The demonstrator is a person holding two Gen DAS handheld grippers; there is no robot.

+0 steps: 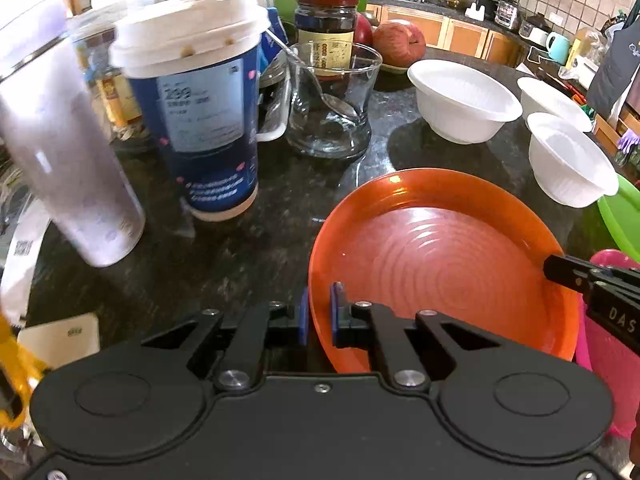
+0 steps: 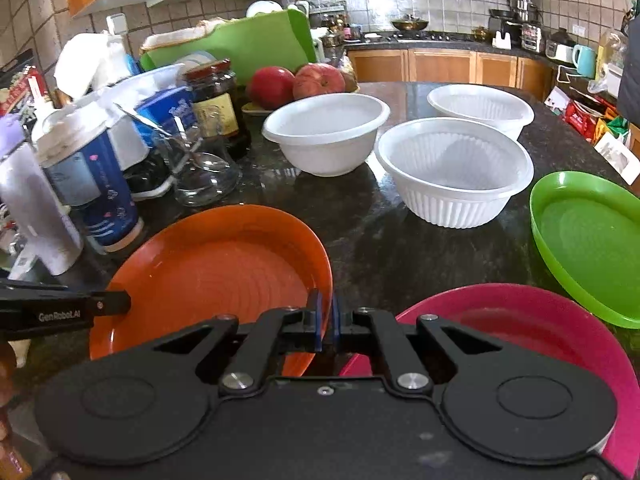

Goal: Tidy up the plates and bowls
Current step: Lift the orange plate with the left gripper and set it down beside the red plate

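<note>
**Left wrist view: orange plate, held at both rims**

Item: orange plate, on the dark table, near edge.

Left gripper: we see its blue pads straddling the plate's left rim, one outside and one inside, drawn close onto it; we judge it clamped on that rim.

Right gripper: in the right wrist view its pads stand nearly together over the plate's right rim; it reads as clamped there too, though contact is partly hidden.

Governing relation: the plate lies between our two grippers, each at an opposite edge, so neither arm is nearer.

Neighbours: pink plate just to the right, touching or overlapping the orange one; which, we cannot tell. Green plate farther right. Three white bowls behind, well apart from the grippers.

Judgement: a stack onto the pink plate would call for a short rightward carry.
</note>
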